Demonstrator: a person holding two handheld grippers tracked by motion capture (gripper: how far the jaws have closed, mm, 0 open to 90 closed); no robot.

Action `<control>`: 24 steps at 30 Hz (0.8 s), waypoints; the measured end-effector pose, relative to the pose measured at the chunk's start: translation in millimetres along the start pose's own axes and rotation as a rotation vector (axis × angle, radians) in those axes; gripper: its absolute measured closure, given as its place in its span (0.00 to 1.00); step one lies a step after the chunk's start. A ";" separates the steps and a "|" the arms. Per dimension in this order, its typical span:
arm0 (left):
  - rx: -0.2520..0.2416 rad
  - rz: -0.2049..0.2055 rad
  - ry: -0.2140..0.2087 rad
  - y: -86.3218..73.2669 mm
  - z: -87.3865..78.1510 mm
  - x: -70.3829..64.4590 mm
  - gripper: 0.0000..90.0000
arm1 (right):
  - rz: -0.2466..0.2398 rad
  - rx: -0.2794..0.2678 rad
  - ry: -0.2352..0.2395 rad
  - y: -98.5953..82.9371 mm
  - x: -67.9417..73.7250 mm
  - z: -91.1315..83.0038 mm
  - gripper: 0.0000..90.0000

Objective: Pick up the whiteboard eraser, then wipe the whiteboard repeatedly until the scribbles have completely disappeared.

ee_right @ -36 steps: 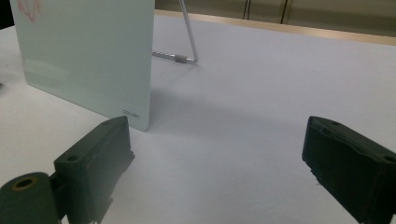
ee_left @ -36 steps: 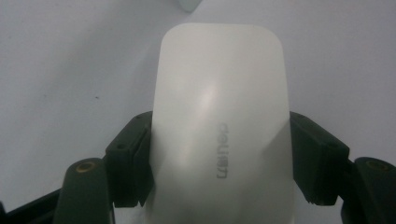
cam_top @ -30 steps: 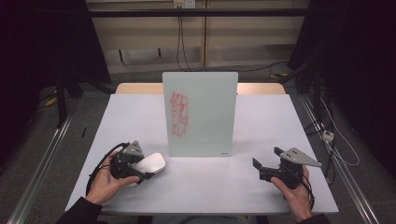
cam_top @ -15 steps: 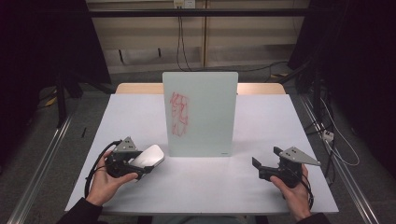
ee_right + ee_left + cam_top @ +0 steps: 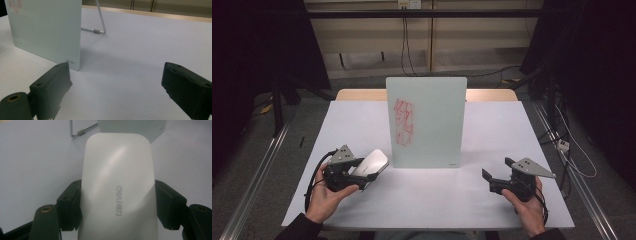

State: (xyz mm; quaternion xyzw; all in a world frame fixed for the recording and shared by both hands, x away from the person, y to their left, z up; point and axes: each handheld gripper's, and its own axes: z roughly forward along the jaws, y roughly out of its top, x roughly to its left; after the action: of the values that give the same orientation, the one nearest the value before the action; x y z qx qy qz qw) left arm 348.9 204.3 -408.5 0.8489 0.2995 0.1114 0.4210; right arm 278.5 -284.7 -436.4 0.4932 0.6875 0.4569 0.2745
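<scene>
A: Since a second ago: left gripper [image 5: 362,176] has carried the white, smooth plastic eraser block [image 5: 370,163] closer to the upright pale-green glass writing board [image 5: 427,120]; red scribble [image 5: 404,122] unchanged.

B: Location of item?

A: Just off the board's lower left corner, above the white tabletop [image 5: 432,200]. Jaws clamped on its two long sides, near the rear half [image 5: 117,195].

B: Handling?

A: Judged light, rigid, glossy shell, so likely slippery; side grip sensible, felt face kept free. Board looks fragile, propped on a thin wire stand [image 5: 100,25]; press gently.

B: Other unit?

A: Right gripper [image 5: 497,180], off the board's lower right corner, jaws wide apart, empty.
</scene>
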 end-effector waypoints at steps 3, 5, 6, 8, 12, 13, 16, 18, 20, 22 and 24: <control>-0.017 -0.007 0.012 0.6 -1.5 -2.0 0.35 | -0.004 0.002 -0.001 -0.2 -0.6 0.3 0.10; -0.030 -0.007 0.020 1.3 -3.0 -3.4 0.35 | 0.003 0.003 -0.001 -0.2 -0.9 0.3 0.10; -0.045 -0.005 0.024 1.3 -3.4 -4.0 0.35 | 0.005 0.003 -0.001 -0.1 -1.4 0.5 0.10; -0.054 -0.003 0.033 1.8 -4.9 -4.9 0.35 | 0.011 -0.001 -0.004 0.5 -1.8 0.8 0.10; -0.081 -0.011 0.036 2.3 -6.2 -6.3 0.35 | 0.011 0.005 -0.004 1.0 -1.5 2.7 0.10; -0.083 -0.013 0.037 2.8 -6.6 -6.8 0.35 | 0.012 0.007 -0.004 0.9 -1.5 2.8 0.10; -0.102 -0.018 0.039 4.2 -7.8 -9.2 0.35 | 0.014 0.004 -0.005 0.4 -1.9 1.9 0.10; -0.109 -0.016 0.039 6.4 -7.7 -11.0 0.35 | 0.015 0.003 -0.004 0.3 -1.6 1.6 0.10; -0.124 -0.022 0.039 9.6 -7.0 -12.6 0.35 | 0.003 0.003 -0.001 0.3 -1.4 1.4 0.10; -0.125 -0.016 0.058 13.7 -6.6 -15.2 0.35 | 0.005 0.002 0.001 0.3 -1.0 0.6 0.10; -0.133 -0.020 0.060 17.4 -6.5 -17.9 0.35 | 0.008 0.000 0.002 -0.1 -1.1 0.0 0.10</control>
State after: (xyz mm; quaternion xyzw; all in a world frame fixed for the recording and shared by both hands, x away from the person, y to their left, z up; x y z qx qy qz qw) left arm 339.0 189.5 -389.8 0.8123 0.3123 0.1524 0.4684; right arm 278.9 -285.7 -436.6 0.4956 0.6857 0.4584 0.2721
